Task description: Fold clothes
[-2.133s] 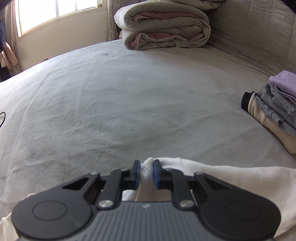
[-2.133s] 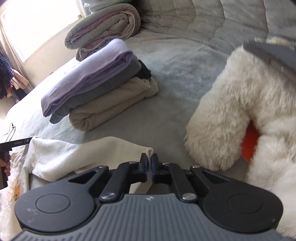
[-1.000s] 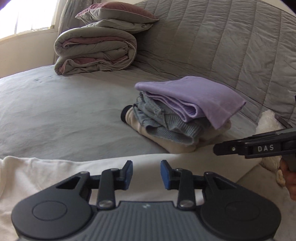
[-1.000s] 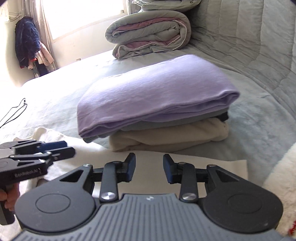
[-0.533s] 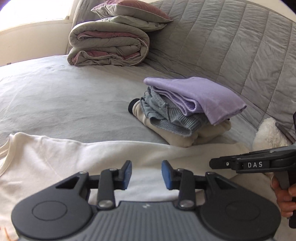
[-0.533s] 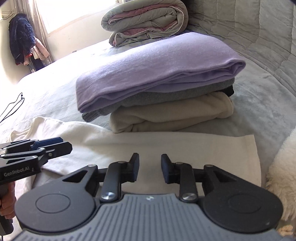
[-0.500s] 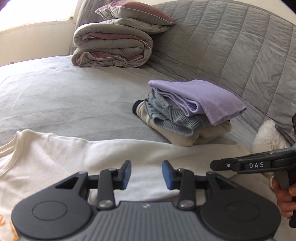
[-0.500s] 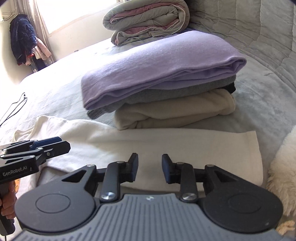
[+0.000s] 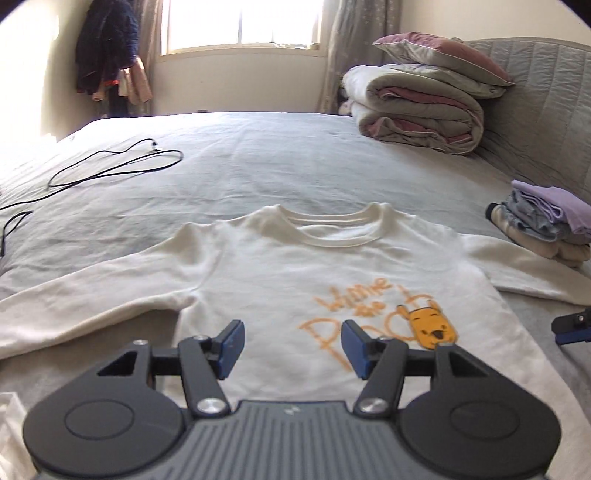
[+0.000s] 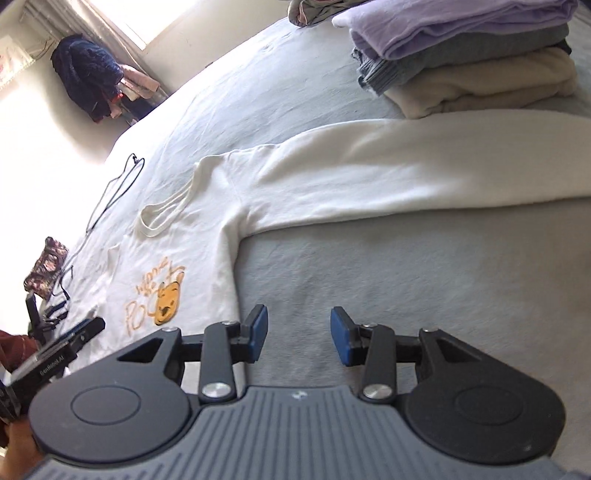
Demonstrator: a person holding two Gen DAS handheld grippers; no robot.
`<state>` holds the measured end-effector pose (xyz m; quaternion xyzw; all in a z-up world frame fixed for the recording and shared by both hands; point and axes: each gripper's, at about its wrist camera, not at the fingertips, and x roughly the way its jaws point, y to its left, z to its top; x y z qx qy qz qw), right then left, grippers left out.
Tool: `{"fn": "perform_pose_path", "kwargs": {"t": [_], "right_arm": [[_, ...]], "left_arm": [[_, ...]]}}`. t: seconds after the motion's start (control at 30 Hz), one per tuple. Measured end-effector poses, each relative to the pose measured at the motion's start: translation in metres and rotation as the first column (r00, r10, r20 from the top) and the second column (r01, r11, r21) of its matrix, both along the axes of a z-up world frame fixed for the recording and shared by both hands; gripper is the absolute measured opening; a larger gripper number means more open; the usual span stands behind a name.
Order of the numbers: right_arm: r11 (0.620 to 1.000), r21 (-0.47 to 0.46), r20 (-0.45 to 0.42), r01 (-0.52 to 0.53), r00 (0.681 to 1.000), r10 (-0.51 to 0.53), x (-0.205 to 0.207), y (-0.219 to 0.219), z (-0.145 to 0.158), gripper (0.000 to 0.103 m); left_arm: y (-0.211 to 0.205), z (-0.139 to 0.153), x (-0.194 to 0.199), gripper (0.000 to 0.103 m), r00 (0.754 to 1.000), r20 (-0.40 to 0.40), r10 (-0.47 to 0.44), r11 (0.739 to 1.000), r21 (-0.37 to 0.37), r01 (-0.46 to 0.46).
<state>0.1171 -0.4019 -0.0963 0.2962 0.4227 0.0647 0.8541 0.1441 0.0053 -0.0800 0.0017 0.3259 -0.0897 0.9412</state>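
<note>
The left gripper hangs over the sweatshirt's chest, its jaws spreading with nothing between the blue pads. The right gripper is over bare grey bedspread beside the hem side; its jaws are widening too, and empty. The cream sweatshirt lies flat, print up, collar pointing away toward the window, sleeves stretched out to both sides. Its hem is hidden under the left gripper's body, and both cuffs run out of frame. The folded stack sits just beyond the right sleeve, partly cropped.
</note>
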Motion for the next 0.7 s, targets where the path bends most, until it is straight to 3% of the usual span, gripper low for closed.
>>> {"fn": "perform_pose_path", "kwargs": {"t": [0.17, 0.3, 0.4, 0.47, 0.5, 0.53, 0.57, 0.63, 0.7], "right_arm": [[0.983, 0.147, 0.017, 0.106, 0.994, -0.110, 0.008, 0.008, -0.017, 0.044], [0.951, 0.245, 0.027, 0.191, 0.979, -0.204, 0.024, 0.005, -0.026, 0.043], [0.936, 0.262, 0.038, 0.234, 0.967, -0.252, 0.035, 0.003, -0.028, 0.041], [0.927, 0.270, 0.045, 0.260, 0.958, -0.282, 0.042, 0.002, -0.028, 0.040], [0.930, 0.247, 0.051, 0.273, 0.954, -0.294, 0.045, 0.002, -0.027, 0.034], [0.935, 0.208, 0.060, 0.286, 0.951, -0.304, 0.047, 0.003, -0.025, 0.014], [0.939, 0.168, 0.069, 0.299, 0.947, -0.314, 0.049, 0.003, -0.022, 0.010], [0.934, 0.124, 0.112, 0.334, 0.931, -0.347, 0.049, 0.002, -0.017, 0.007], [0.927, 0.099, 0.147, 0.362, 0.916, -0.374, 0.050, 0.001, -0.014, 0.007]], "left_arm": [[0.068, -0.011, 0.013, 0.059, 0.988, -0.078, 0.136, 0.981, -0.131, -0.145], [0.098, -0.030, 0.034, 0.058, 0.964, -0.174, 0.202, 0.916, -0.314, -0.249], [0.104, -0.037, 0.049, 0.057, 0.956, -0.174, 0.238, 0.879, -0.379, -0.288], [0.104, -0.040, 0.057, 0.054, 0.955, -0.150, 0.257, 0.871, -0.391, -0.296], [0.104, -0.041, 0.059, 0.051, 0.952, -0.135, 0.275, 0.870, -0.385, -0.306], [0.104, -0.042, 0.061, 0.030, 0.947, -0.122, 0.297, 0.872, -0.370, -0.321], [0.105, -0.043, 0.063, 0.008, 0.944, -0.113, 0.311, 0.872, -0.362, -0.330], [0.108, -0.042, 0.063, 0.003, 0.936, -0.089, 0.340, 0.862, -0.368, -0.348], [0.105, -0.039, 0.064, 0.001, 0.929, -0.056, 0.365, 0.871, -0.332, -0.362]]}}
